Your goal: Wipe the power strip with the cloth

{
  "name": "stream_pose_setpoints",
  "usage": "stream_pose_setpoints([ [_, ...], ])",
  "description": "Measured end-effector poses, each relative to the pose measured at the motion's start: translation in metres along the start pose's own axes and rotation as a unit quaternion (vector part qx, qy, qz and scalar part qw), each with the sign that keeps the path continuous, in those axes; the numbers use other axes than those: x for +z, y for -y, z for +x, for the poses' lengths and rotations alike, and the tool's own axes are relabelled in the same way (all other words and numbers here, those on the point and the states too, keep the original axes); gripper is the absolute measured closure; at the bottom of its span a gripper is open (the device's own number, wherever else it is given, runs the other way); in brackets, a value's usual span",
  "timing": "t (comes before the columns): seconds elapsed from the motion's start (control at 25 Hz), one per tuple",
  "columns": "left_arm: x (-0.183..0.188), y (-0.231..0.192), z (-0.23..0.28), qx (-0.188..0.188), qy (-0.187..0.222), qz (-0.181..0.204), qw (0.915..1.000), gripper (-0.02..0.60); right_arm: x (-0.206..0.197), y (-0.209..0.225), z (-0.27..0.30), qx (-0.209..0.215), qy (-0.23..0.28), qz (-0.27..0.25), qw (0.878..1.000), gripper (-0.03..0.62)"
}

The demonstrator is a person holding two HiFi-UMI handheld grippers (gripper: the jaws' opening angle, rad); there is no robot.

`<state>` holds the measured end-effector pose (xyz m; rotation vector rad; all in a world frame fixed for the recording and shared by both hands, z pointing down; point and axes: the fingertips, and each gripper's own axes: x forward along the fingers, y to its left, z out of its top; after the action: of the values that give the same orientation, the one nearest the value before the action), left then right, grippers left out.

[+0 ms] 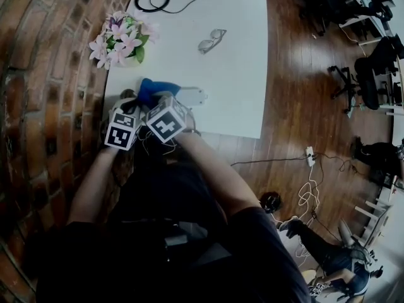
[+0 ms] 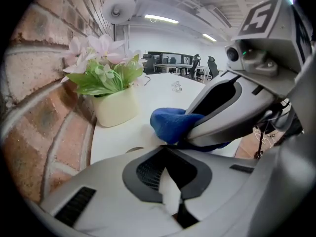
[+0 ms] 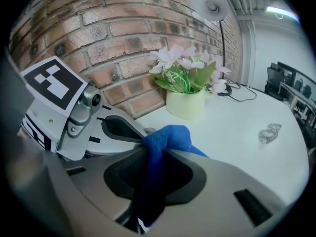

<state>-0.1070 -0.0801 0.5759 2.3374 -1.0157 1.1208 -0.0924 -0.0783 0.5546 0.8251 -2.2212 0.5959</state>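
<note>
Counted out, the white table (image 1: 233, 87) carries one power strip (image 1: 191, 96), one blue cloth (image 3: 168, 135), one pair of glasses (image 1: 211, 41) and one cream pot (image 2: 116, 107). One lamp (image 3: 210, 5) rises beside the brick wall (image 3: 98, 28).

The pot holds a bunch of pink and white flowers (image 1: 120, 40) with green leaves and stands at the table's edge by the wall. The glasses lie well apart from it, toward the middle of the table.

The power strip lies near the table's front edge. The cloth is bunched at its left end and seems to touch it.

Two hand-held grippers meet there. The right hand-held gripper (image 3: 158, 154) is clamped on the cloth, a fold of which rises between its jaws. The left hand-held gripper (image 2: 167, 154) sits just beside it, jaws together, with a white sliver between them that I cannot identify.
</note>
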Motion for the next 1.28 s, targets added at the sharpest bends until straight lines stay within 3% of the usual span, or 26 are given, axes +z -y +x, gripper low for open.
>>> stream_pose_setpoints([
  [0.56,0.023,0.012,-0.001,-0.004,0.025,0.02,0.9995,0.583,-0.019,0.024,-0.02,-0.024,0.0,0.024,0.999,0.502],
  [0.8,0.027,0.022,0.004,-0.011,0.018,0.04,0.999,0.583,-0.029,0.04,-0.034,-0.036,0.002,0.046,0.998,0.502],
  [1.04,0.033,0.021,0.005,-0.007,0.03,0.032,0.999,0.583,-0.041,0.061,-0.048,-0.062,0.001,0.053,0.997,0.502],
  [1.16,0.038,0.021,0.008,-0.018,0.034,0.019,0.9991,0.583,-0.046,0.07,-0.055,-0.072,0.001,0.061,0.996,0.502],
  [1.28,0.04,0.029,0.012,-0.031,0.026,0.039,0.9984,0.583,-0.05,0.074,-0.06,-0.075,0.004,0.066,0.995,0.502],
])
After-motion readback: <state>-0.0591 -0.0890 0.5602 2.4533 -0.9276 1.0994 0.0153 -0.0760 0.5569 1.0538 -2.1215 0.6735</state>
